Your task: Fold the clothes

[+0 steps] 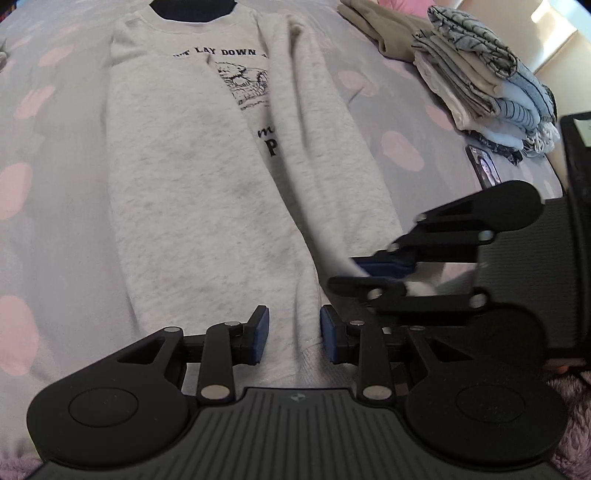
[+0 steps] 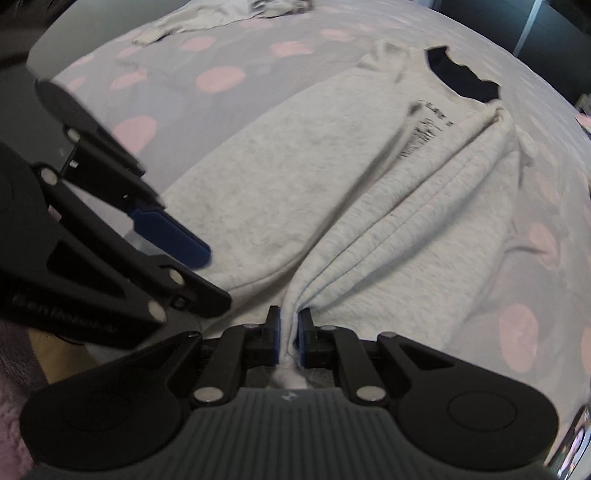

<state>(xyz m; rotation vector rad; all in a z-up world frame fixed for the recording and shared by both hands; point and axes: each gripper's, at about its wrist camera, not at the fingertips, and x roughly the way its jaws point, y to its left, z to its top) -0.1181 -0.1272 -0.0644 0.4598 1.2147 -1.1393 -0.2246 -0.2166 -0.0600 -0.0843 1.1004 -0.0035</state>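
1. A light heather-grey fleece sweatshirt with a black printed drawing and lettering (image 1: pixel 192 177) lies face up on a bed covered in a lilac sheet with pink spots (image 1: pixel 48 221). It takes up the middle of the bed.

2. Done so far, as I judge it: the side on the left of the left wrist view is already laid inward over the chest, so it hides part of the print. A finished stack of folded garments in beige, blue and striped cloth (image 1: pixel 491 92) sits near the far right edge.

3. In hand: the right tongs (image 2: pixel 289 334) are nearly closed and pinch a gathered bunch of the sweatshirt's hem end, with pleats fanning from the pads up toward the shoulder. The opposite side fold looks to be under way, not yet laid flat.

4. The left tongs (image 1: pixel 294 332) stand part open, straddling the hem edge. I cannot tell whether the pads press the cloth.

5. Left to do, in my judgement: lay that side over, smooth it, fold the body crosswise, then add it to the stack.

6. Orientation: the long axis runs from the hem at both tongs away to the dark navy collar opening (image 1: pixel 194 9) at the far end.
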